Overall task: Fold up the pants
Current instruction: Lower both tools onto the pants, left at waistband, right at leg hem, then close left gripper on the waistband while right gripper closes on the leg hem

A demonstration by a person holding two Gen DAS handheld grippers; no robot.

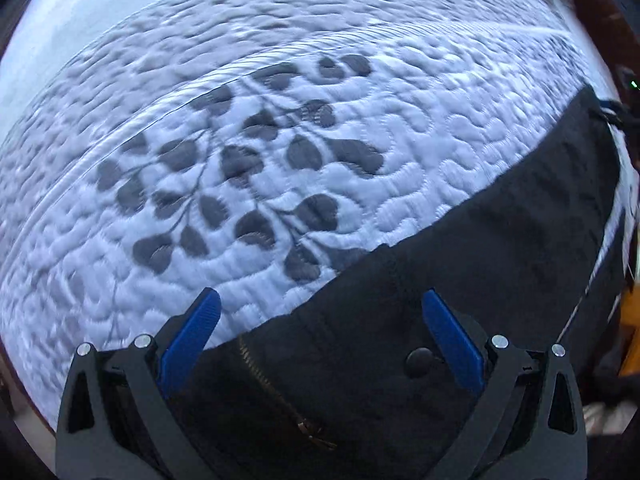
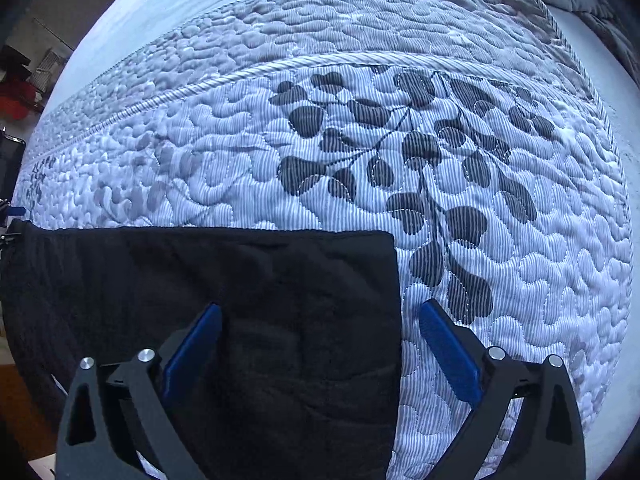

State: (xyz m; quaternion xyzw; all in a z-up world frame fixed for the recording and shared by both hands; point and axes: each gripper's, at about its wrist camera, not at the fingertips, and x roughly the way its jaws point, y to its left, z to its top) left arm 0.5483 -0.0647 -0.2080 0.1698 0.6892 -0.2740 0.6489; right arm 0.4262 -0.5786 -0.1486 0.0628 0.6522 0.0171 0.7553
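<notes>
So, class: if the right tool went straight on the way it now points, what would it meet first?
Probably the black pants, near their straight end edge, which lies between the open fingers of the right tool. Beyond it lies only the quilted bedspread. Height above the cloth is unclear.

Your two views are lit with cool, bluish, even light, and the white quilted bedspread with grey leaf print reads pale blue. The left wrist view is smeared by motion blur, worst along the top and left rim, so the stitching there melts into streaks. The right wrist view is sharp enough to show fine stripes. The black fabric pants swallow detail, nearly featureless. Fisheye bending curves every edge, with dark corners.
</notes>
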